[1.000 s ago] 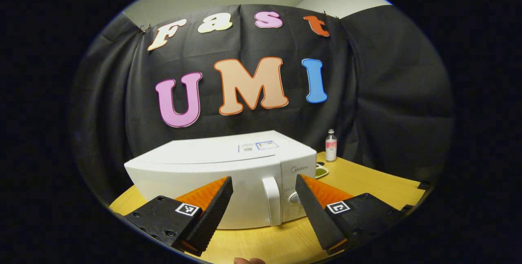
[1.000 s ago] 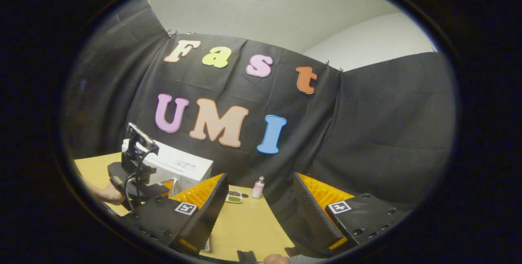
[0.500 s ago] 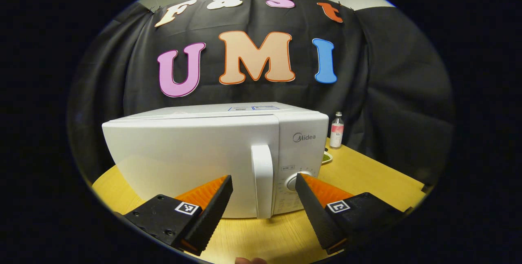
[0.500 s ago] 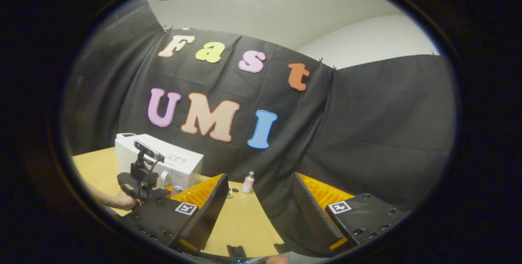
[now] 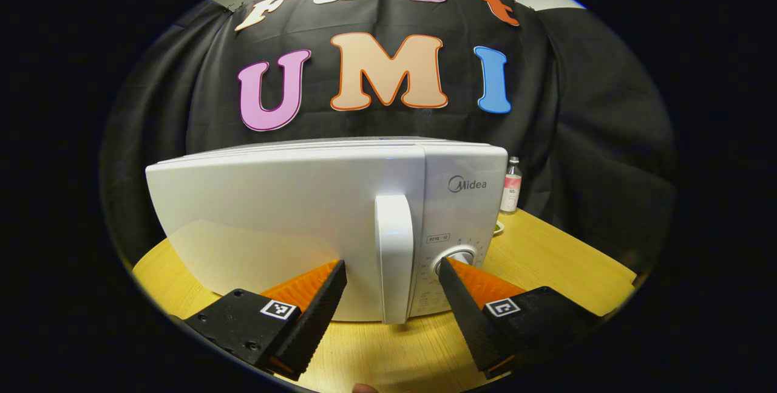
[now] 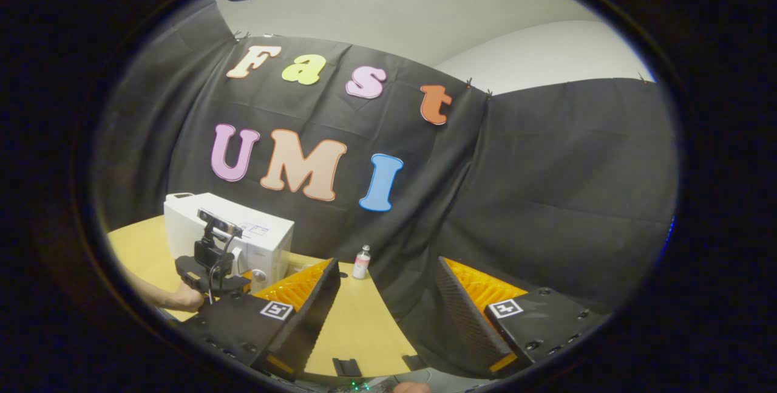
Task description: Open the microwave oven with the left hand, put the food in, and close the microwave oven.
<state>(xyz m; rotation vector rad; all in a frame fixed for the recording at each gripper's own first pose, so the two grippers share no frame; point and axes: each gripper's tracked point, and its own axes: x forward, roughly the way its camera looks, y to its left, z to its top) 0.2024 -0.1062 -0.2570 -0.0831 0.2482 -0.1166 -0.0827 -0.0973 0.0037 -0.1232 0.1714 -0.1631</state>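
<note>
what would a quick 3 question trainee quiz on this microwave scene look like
1. True or false: the microwave door is already open.
2. The left gripper has its fingers on either side of which part? A) the door handle B) the bottle C) the dial
3. Fill in: in the right gripper view, the right gripper is open and holds ____.

Key: 1 false, the door is shut. 2 A, open around it, not yet pressing. 3 nothing.
</note>
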